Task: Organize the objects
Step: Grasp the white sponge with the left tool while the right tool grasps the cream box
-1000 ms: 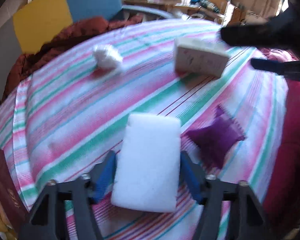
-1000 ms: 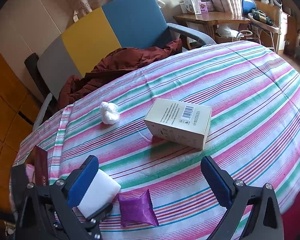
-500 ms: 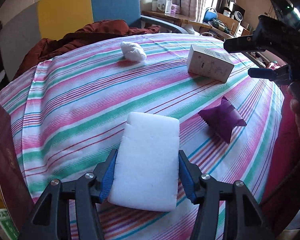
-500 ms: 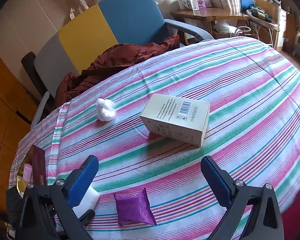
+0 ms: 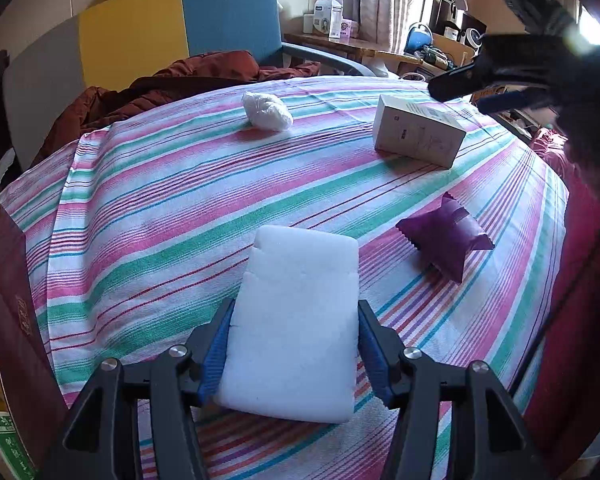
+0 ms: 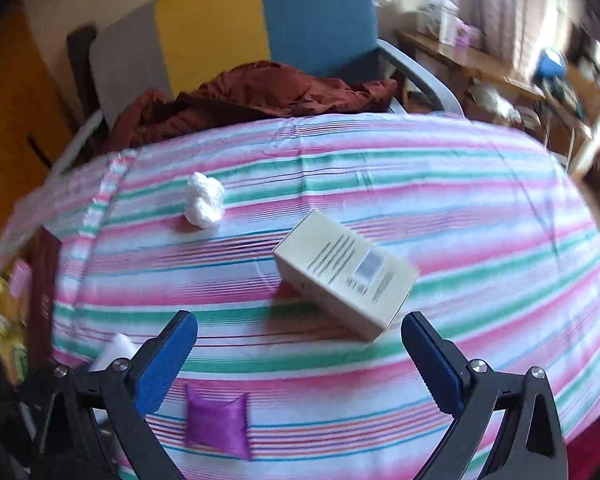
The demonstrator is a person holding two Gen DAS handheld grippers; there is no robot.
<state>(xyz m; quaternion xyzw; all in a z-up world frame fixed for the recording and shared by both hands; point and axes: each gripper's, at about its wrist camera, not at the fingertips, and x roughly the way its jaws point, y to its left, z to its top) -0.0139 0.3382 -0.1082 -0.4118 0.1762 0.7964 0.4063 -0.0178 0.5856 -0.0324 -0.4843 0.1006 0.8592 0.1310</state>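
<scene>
My left gripper [image 5: 294,314] is shut on a white sponge [image 5: 296,340], its blue pads pressing the sponge's two long sides just over the striped tablecloth [image 5: 160,208]. A purple sachet [image 5: 446,238] lies to the right of it. Farther back are a cream box [image 5: 418,130] and a white crumpled wad [image 5: 266,110]. My right gripper [image 6: 298,320] stands open above the cloth, nothing between its fingers; the cream box [image 6: 348,280] lies just beyond them. The sachet [image 6: 216,424] sits low in that view and the wad [image 6: 204,198] is at the far left.
A dark red flat box [image 5: 12,320] stands at the table's left edge. Behind the table is a chair [image 5: 180,20] with a grey, yellow and blue back and a rust-coloured jacket [image 5: 204,76] on it. A cluttered desk [image 5: 340,40] is at the back right.
The left pads have closed in on the sponge. The right gripper has rolled and shifted, so the cream box now lies nearer its fingers; that view is blurred.
</scene>
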